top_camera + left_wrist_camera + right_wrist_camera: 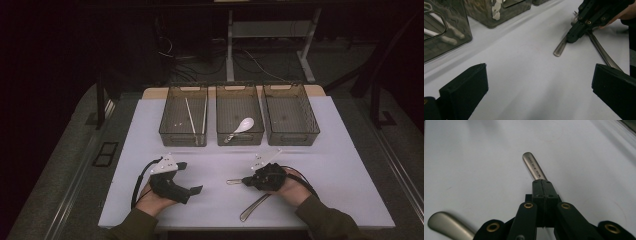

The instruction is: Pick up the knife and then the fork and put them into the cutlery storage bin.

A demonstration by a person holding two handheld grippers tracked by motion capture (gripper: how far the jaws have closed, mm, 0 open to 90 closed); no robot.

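Broadly, the white table (320,150) carries three dark bins along its far edge: the left bin (183,116) holds chopsticks (190,116), the middle bin (240,115) a white spoon (243,126), and the right bin (291,114) looks empty. So sorting seems partly done. Two metal utensils remain. At about five o'clock from the middle bin, the right gripper (246,181) has its jaws clamped together on a metal handle (533,166), apparently a fork, while a second metal utensil (254,207) lies just beside it toward the near edge. The left gripper (192,177) waits at seven o'clock, jaws apart, holding nothing. Bare table lies open between grippers and bins.
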